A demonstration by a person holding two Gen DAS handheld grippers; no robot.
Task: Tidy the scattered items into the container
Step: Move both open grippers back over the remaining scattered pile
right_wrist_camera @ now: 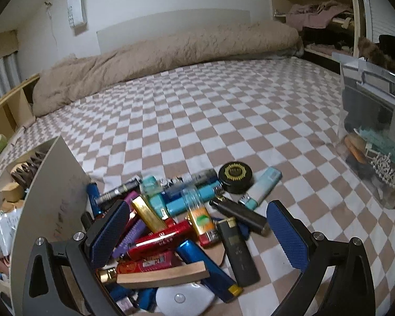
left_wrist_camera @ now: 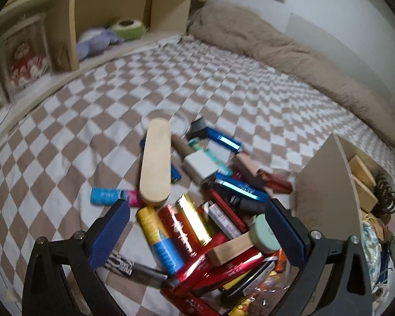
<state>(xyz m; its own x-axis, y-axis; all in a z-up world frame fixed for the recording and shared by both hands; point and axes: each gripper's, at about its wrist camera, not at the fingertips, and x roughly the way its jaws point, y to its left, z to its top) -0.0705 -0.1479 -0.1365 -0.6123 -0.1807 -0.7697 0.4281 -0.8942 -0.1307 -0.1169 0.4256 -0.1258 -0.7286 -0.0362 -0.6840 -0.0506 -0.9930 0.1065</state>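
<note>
A pile of small items lies on the checkered bedspread (left_wrist_camera: 223, 79): a long wooden board (left_wrist_camera: 156, 166), red and gold packets (left_wrist_camera: 194, 223), blue lighters (left_wrist_camera: 223, 139), a mint round jar (left_wrist_camera: 263, 233). My left gripper (left_wrist_camera: 197, 226) is open and empty, its jaws either side of the pile. In the right wrist view the same pile shows black lighters (right_wrist_camera: 237, 252), a black round tin (right_wrist_camera: 235, 181) and a light-blue lighter (right_wrist_camera: 263, 188). My right gripper (right_wrist_camera: 197, 231) is open and empty above it. A clear plastic container (right_wrist_camera: 371, 131) stands at right, holding several items.
A beige open box (left_wrist_camera: 326, 192) full of odds and ends stands right of the pile; it also shows in the right wrist view (right_wrist_camera: 52, 192). A fluffy beige duvet (right_wrist_camera: 171, 52) lies along the far side. A wooden shelf (left_wrist_camera: 105, 13) with plush toys lines the left.
</note>
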